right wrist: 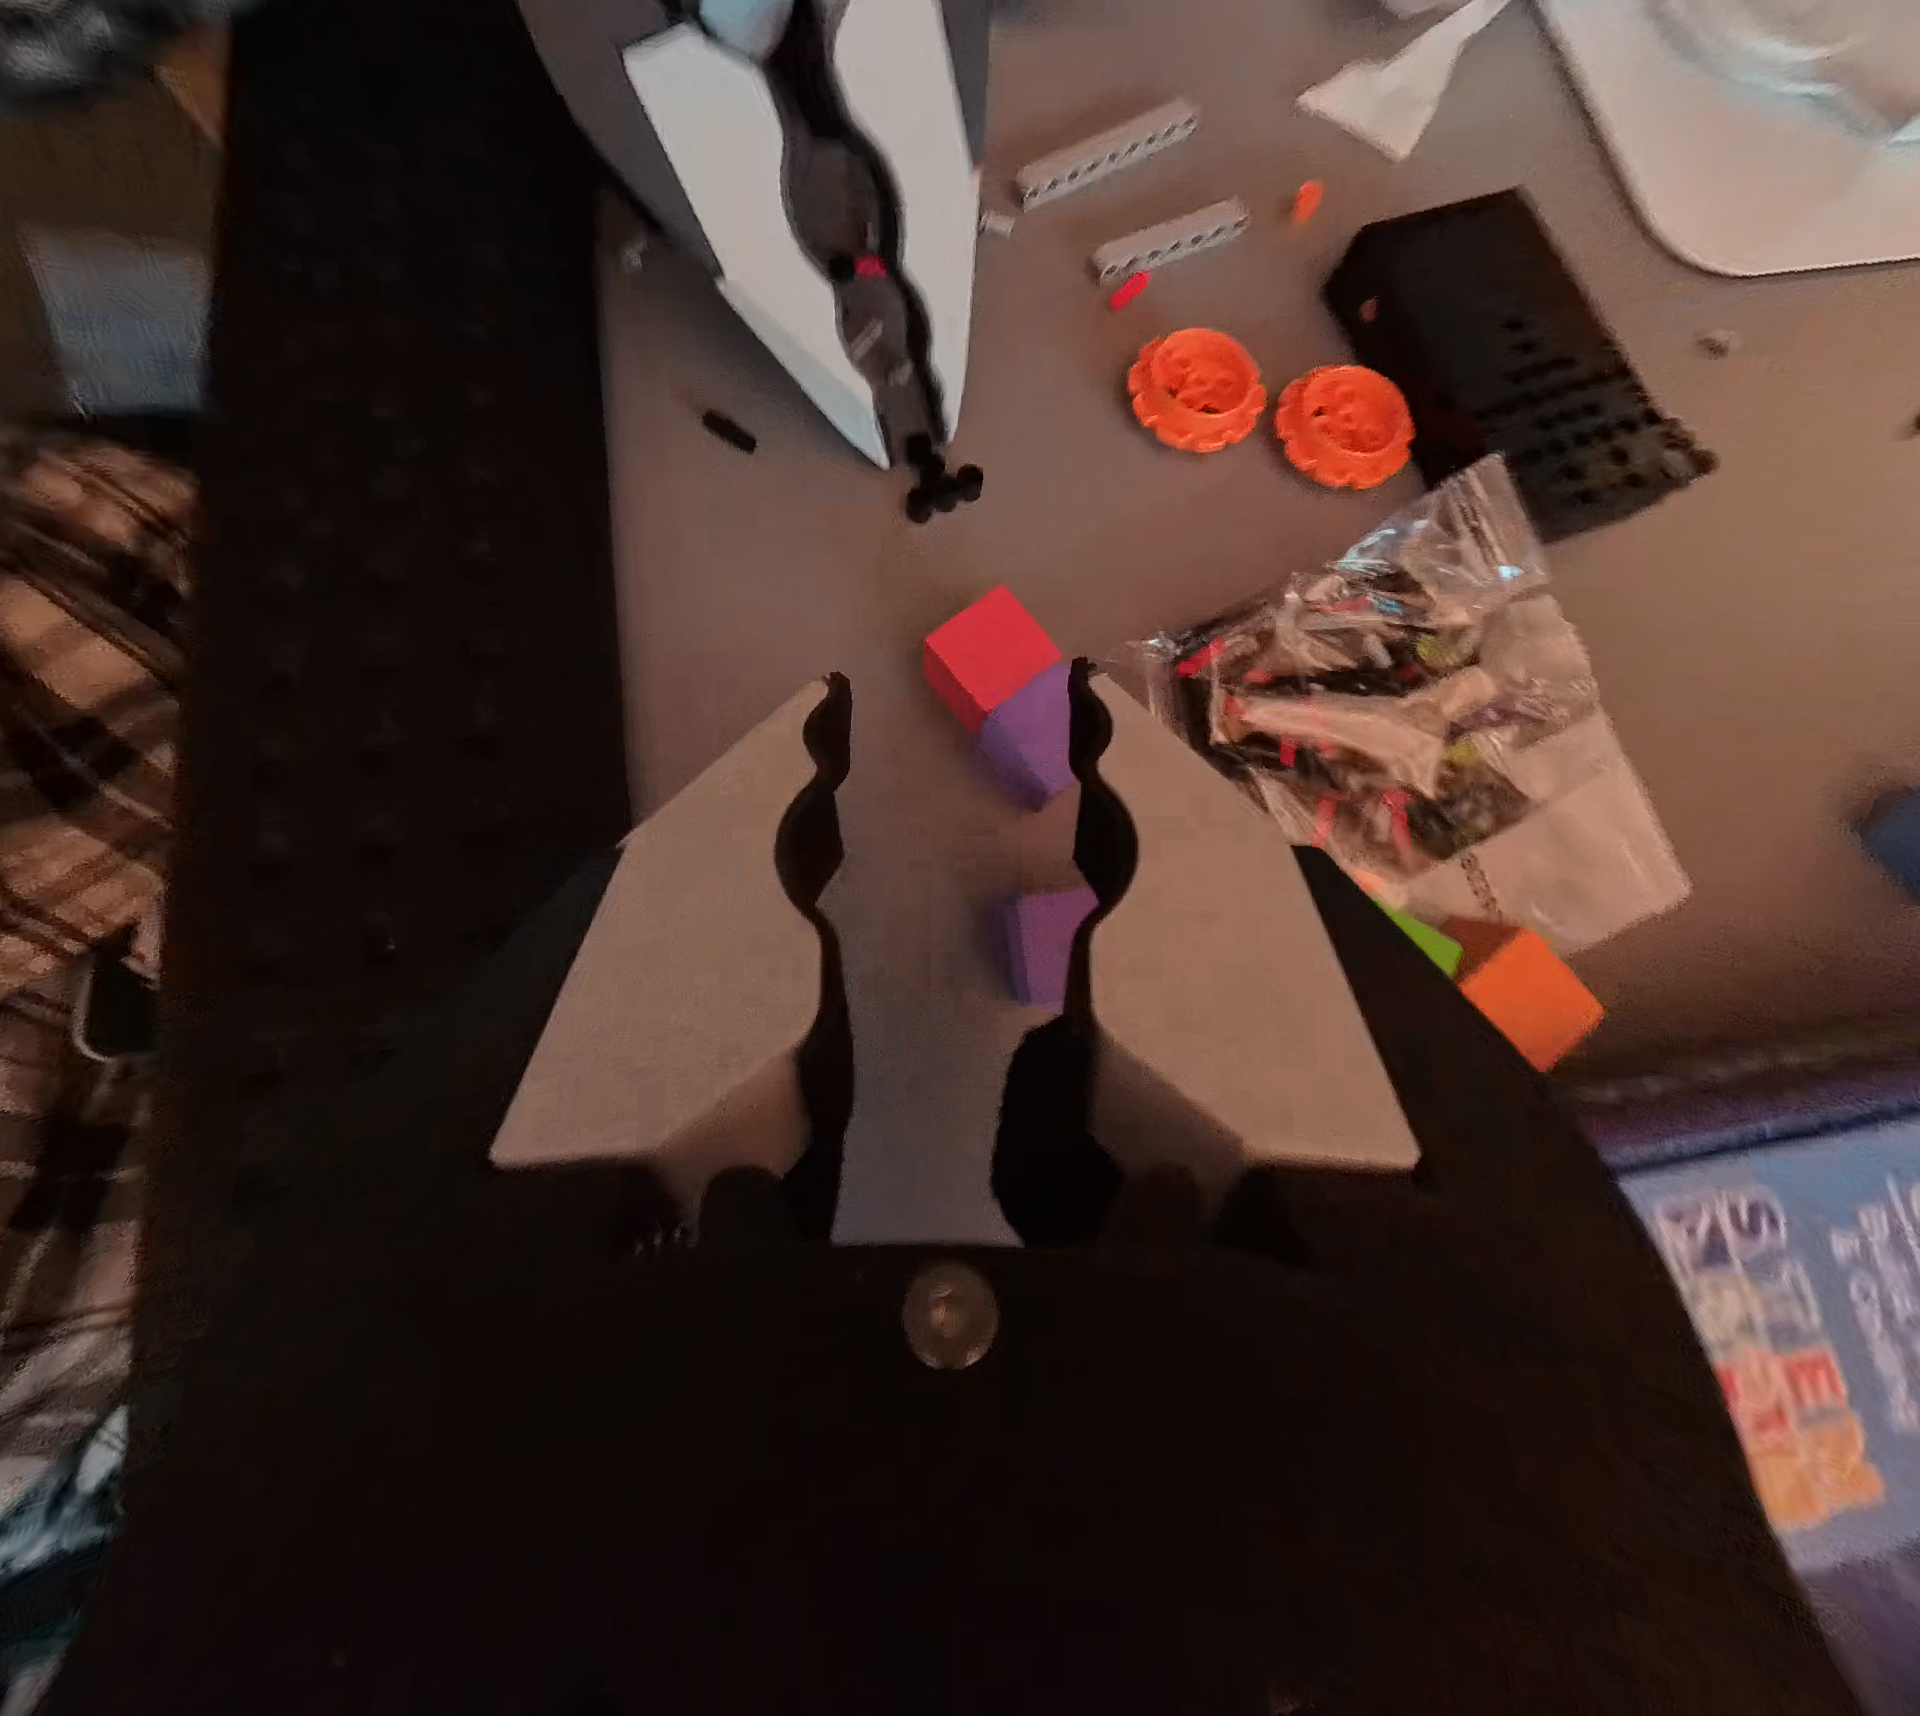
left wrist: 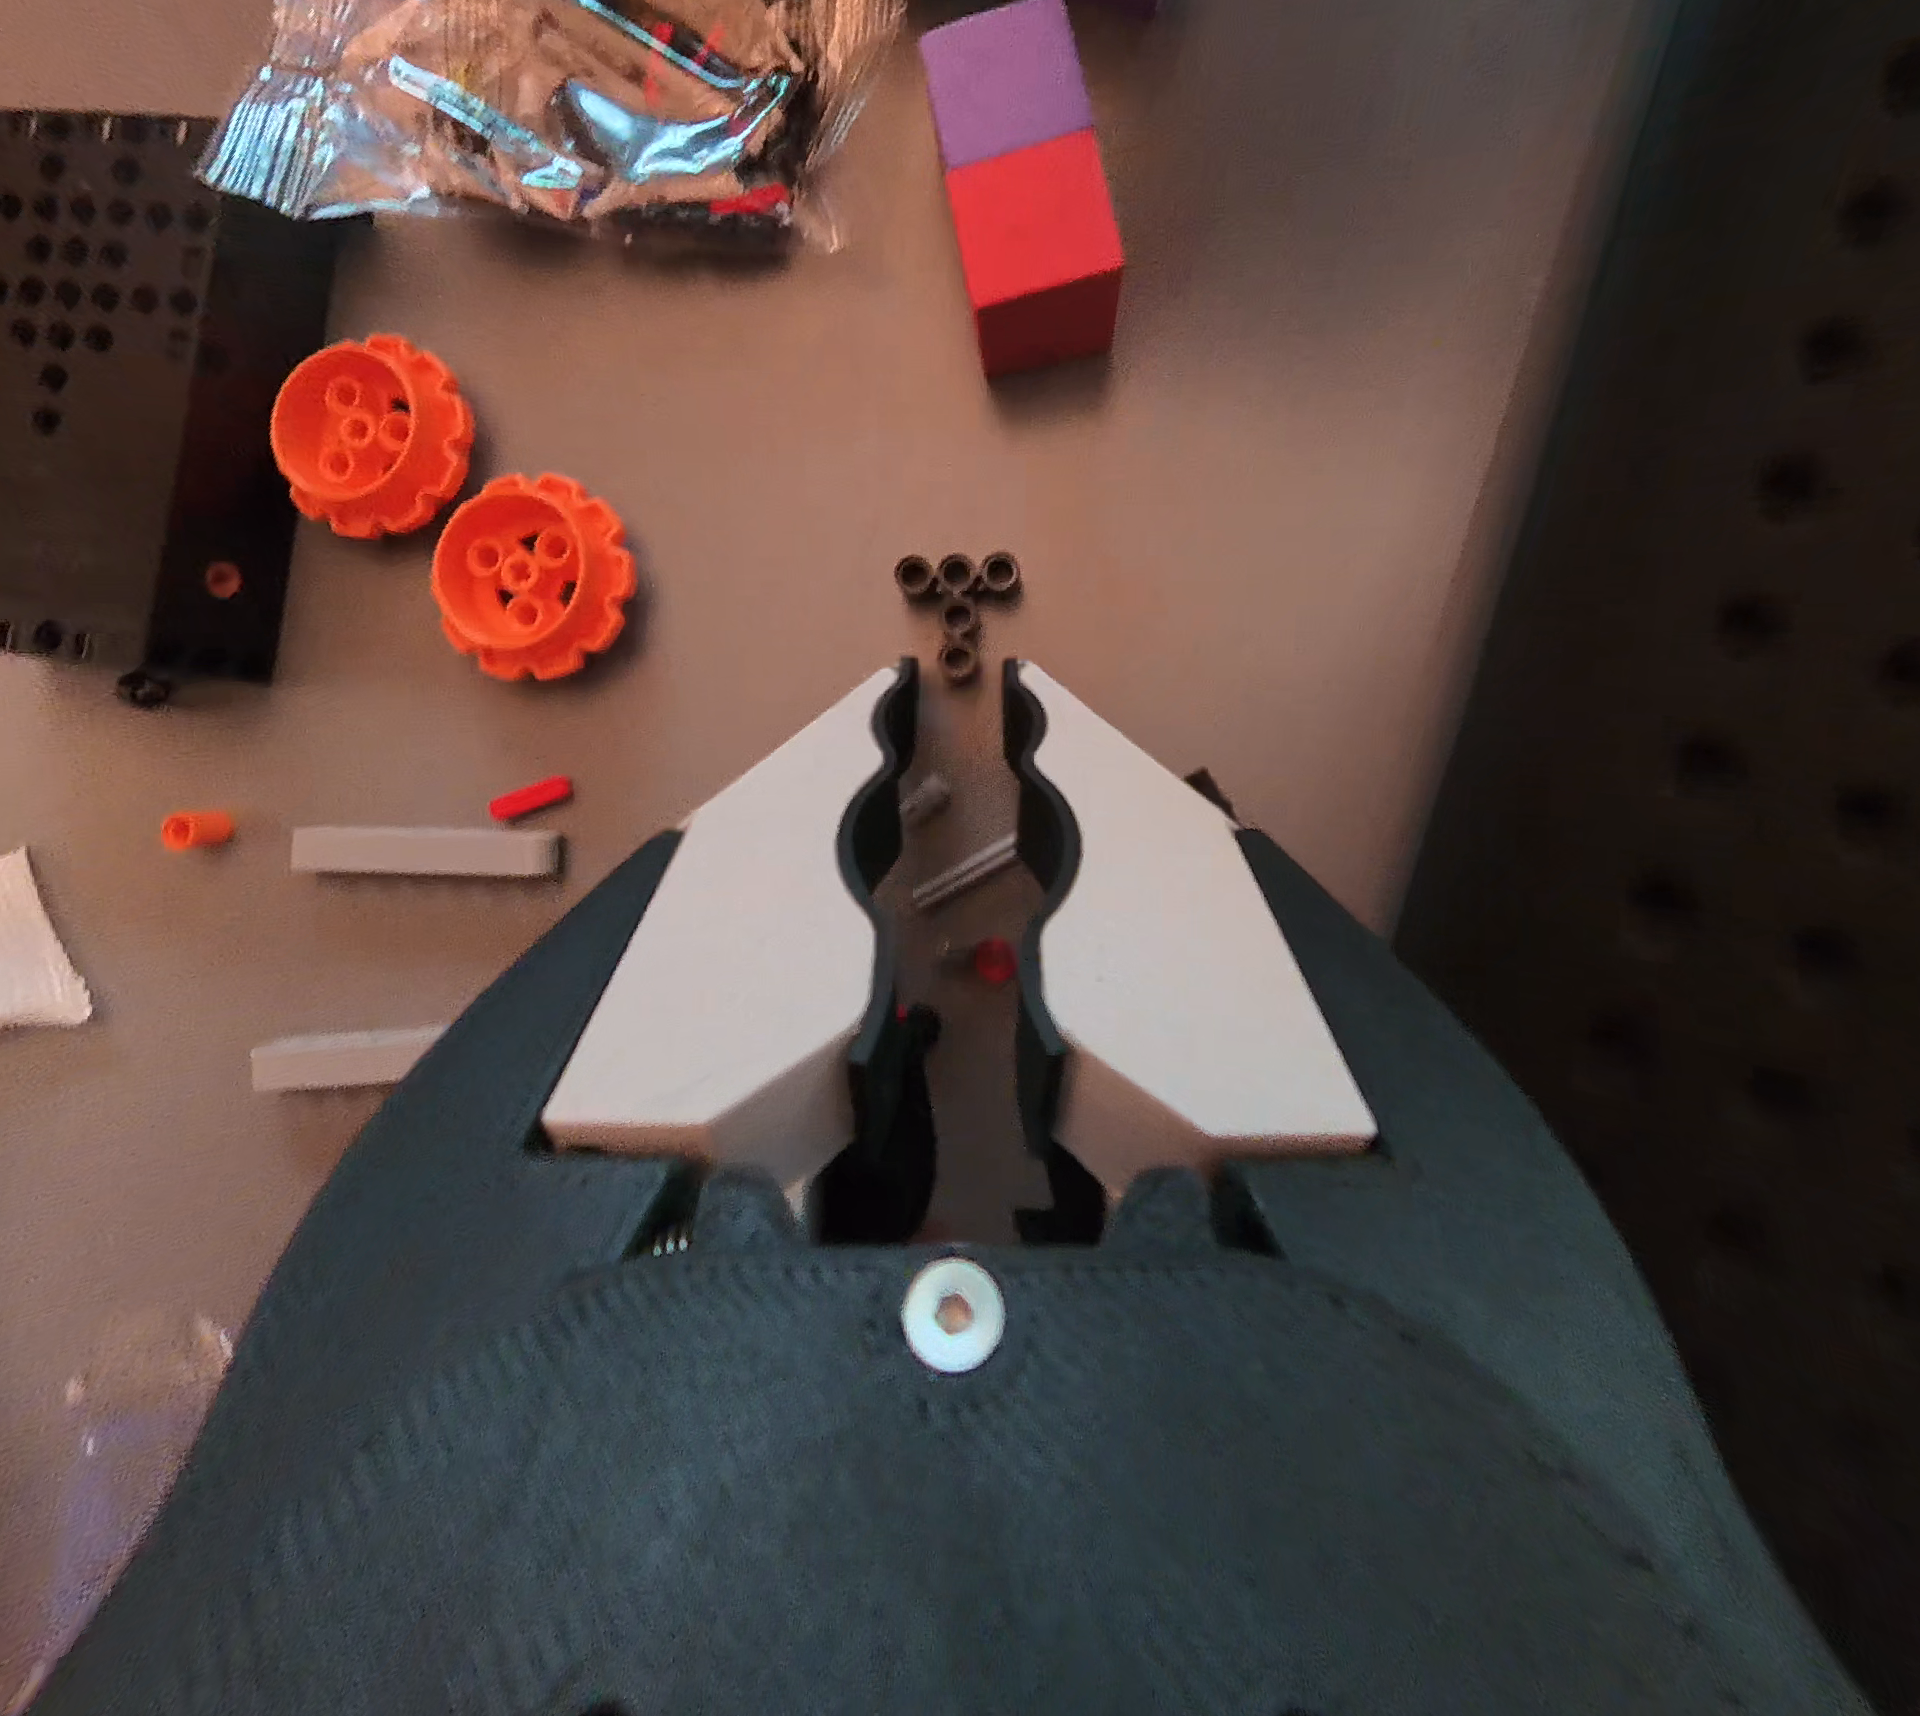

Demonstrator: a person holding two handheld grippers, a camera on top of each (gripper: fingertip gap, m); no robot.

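Observation:
My left gripper (left wrist: 961, 671) hovers low over the table, jaws narrowly apart. The stem of a small dark T-shaped piece (left wrist: 958, 606) lies right at its tips, not clamped. The right wrist view shows this gripper (right wrist: 914, 445) with the T-piece (right wrist: 940, 490) just past its tips. Small grey axles (left wrist: 961, 871) and a red stud (left wrist: 992, 960) lie on the table under the fingers. My right gripper (right wrist: 958, 677) is open and empty, held above a red cube (right wrist: 987, 653) that touches a purple cube (right wrist: 1029, 741).
Two orange wheels (left wrist: 372, 435) (left wrist: 532, 575), a black perforated plate (left wrist: 104, 378), a clear bag of parts (left wrist: 561, 77), grey beams (left wrist: 426, 851) and small pins lie to the left. Red (left wrist: 1034, 253) and purple (left wrist: 1003, 77) cubes sit ahead. A dark pegboard wall (left wrist: 1714, 731) borders the right. My hands' fingertips stand some 11 cm from each other. To the red stud (left wrist: 992, 960): left tips about 5 cm, right tips about 15 cm.

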